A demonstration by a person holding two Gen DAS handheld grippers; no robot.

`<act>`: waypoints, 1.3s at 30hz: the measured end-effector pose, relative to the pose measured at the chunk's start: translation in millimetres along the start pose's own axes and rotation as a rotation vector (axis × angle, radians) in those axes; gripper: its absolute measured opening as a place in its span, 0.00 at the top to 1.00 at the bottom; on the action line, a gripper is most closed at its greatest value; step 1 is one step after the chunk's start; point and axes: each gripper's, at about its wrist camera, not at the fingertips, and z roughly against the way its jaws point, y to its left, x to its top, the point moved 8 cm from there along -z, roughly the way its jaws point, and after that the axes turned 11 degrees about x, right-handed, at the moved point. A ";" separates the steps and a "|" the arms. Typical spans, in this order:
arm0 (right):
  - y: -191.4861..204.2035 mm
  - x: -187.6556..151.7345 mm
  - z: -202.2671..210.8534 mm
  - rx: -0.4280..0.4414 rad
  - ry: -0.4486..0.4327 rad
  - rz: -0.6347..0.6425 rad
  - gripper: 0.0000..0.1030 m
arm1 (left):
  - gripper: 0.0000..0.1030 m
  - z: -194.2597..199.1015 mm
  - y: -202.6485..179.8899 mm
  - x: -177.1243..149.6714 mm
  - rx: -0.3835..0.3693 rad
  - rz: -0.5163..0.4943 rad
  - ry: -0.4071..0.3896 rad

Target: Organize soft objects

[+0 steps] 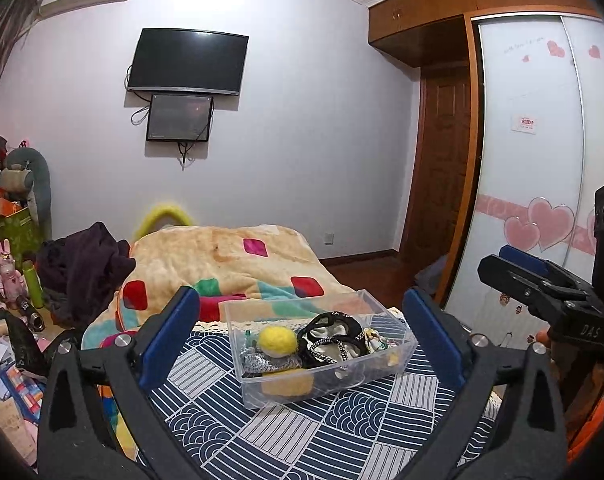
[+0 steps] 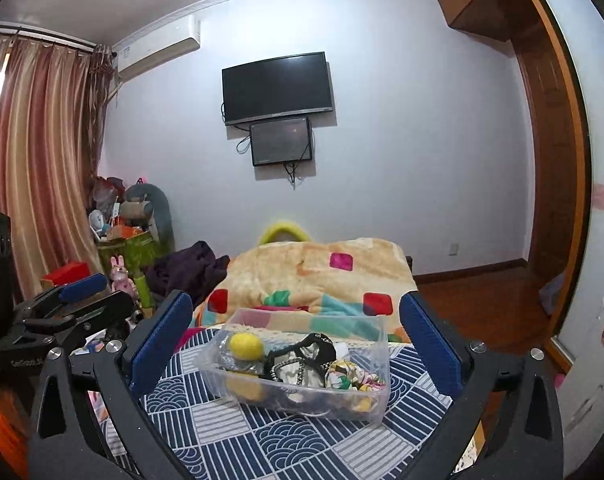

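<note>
A clear plastic bin (image 1: 397, 354) (image 2: 375, 384) stands on the blue-and-white patterned bedcover (image 1: 302, 436) (image 2: 238, 436). In it lie a yellow felt ball (image 1: 277, 340) (image 2: 245, 346), a black-and-white fabric piece (image 1: 329, 336) (image 2: 302, 360) and small colourful soft items (image 2: 353, 374). My left gripper (image 1: 302, 340) is open and empty, held back from the bin. My right gripper (image 2: 298, 344) is open and empty, also short of the bin. The right gripper shows at the right edge of the left wrist view (image 1: 541, 280); the left one shows at the left of the right wrist view (image 2: 62, 304).
A cream blanket with coloured squares (image 1: 230, 264) (image 2: 321, 276) is heaped behind the bin. Dark clothing (image 1: 86, 264) and cluttered toys and boxes (image 1: 10, 280) lie to the left. A wardrobe with sliding doors (image 1: 533, 160) stands to the right. A wall TV (image 1: 188, 62) hangs ahead.
</note>
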 end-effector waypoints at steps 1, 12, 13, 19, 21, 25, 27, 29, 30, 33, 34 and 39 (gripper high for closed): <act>0.7 0.3 0.7 0.000 -0.001 0.003 0.00 | 0.00 0.7 0.0 0.4 -0.001 0.000 -0.002; -0.1 -0.6 7.0 0.003 -0.008 0.002 0.00 | 0.00 7.9 -0.2 2.5 0.004 -0.005 -0.015; -0.5 0.1 7.2 0.003 -0.008 0.002 0.00 | 0.00 7.8 -0.3 2.6 0.004 -0.005 -0.015; -0.9 -0.2 7.0 0.004 -0.008 0.003 0.00 | 0.00 9.6 -2.2 3.1 0.005 -0.013 -0.020; -1.0 -0.2 7.0 0.003 -0.008 0.003 0.00 | 0.00 10.2 -2.3 3.4 0.006 -0.014 -0.023; -1.4 0.4 7.3 0.004 -0.008 0.004 0.00 | 0.00 10.6 -2.5 3.6 0.016 -0.016 -0.026; -1.2 -0.2 6.9 0.004 -0.008 0.004 0.00 | 0.00 10.7 -2.6 3.4 0.015 -0.016 -0.024; -1.3 -0.2 7.0 0.002 -0.009 0.004 0.00 | 0.00 10.9 -2.9 3.6 0.017 -0.016 -0.025; -1.5 0.1 7.1 0.002 -0.009 0.005 0.00 | 0.00 10.8 -2.8 3.6 0.017 -0.016 -0.025; -1.1 0.0 8.3 -0.002 -0.012 0.002 0.00 | 0.00 11.1 -3.2 3.4 0.013 -0.016 -0.025; -1.8 0.9 8.9 -0.001 -0.014 0.000 0.00 | 0.00 11.3 -3.6 3.1 0.012 -0.017 -0.025; -2.5 2.0 10.9 -0.001 -0.014 -0.004 0.00 | 0.00 10.8 -5.5 1.8 0.006 -0.017 -0.027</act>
